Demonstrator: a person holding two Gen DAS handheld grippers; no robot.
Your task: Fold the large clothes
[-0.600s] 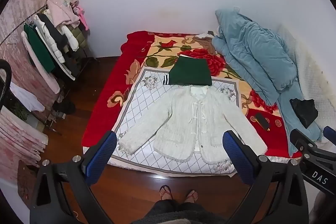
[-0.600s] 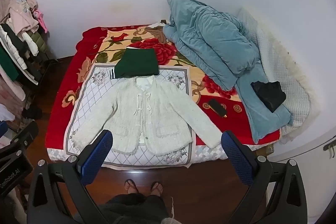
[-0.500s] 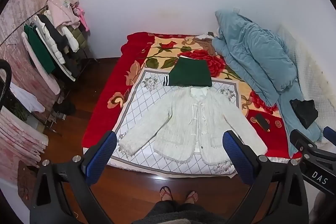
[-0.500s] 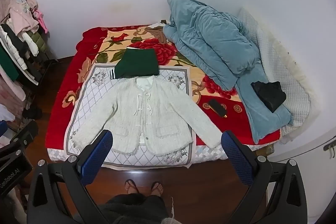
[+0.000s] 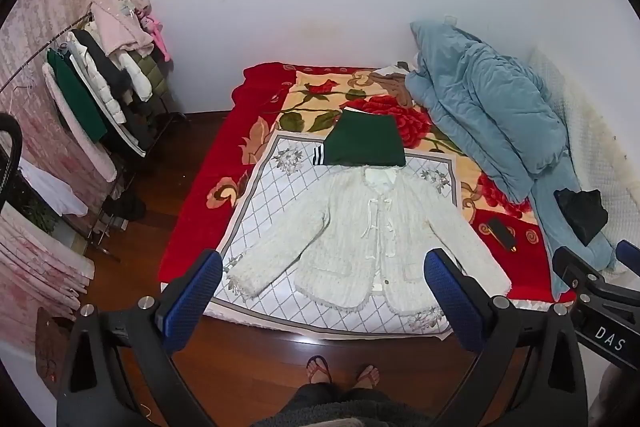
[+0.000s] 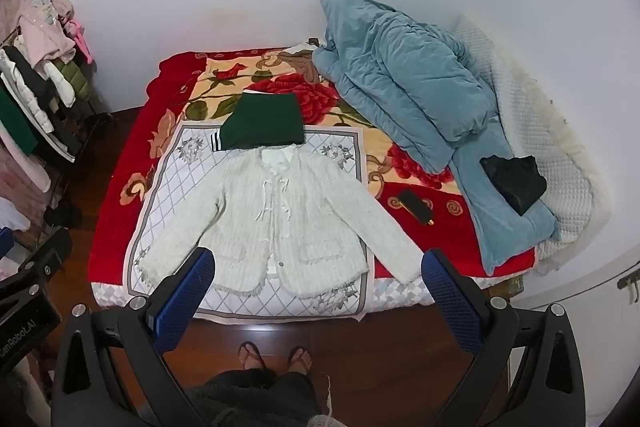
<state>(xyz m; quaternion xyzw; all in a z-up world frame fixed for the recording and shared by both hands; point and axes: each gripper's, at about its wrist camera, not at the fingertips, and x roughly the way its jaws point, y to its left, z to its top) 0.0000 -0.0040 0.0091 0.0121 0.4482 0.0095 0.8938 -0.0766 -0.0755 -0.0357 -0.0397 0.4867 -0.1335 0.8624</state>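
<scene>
A white knitted cardigan [image 5: 360, 231] lies flat, front up, sleeves spread, on a white patterned sheet [image 5: 280, 187] on the bed; it also shows in the right wrist view [image 6: 280, 219]. A folded dark green garment [image 5: 366, 143] lies just beyond its collar, also in the right wrist view [image 6: 262, 127]. My left gripper [image 5: 324, 287] is open and empty, held high above the near bed edge. My right gripper [image 6: 316, 283] is open and empty, likewise above the bed's near edge.
A blue quilt [image 5: 480, 115] is piled on the bed's right side, with a black cloth [image 5: 582, 211] and a small black object [image 5: 500, 233] near it. A clothes rack [image 5: 100, 99] stands at the left. The person's feet [image 5: 340, 375] stand on the wooden floor.
Both views have shifted very slightly; the grippers stay open and the clothes have not moved.
</scene>
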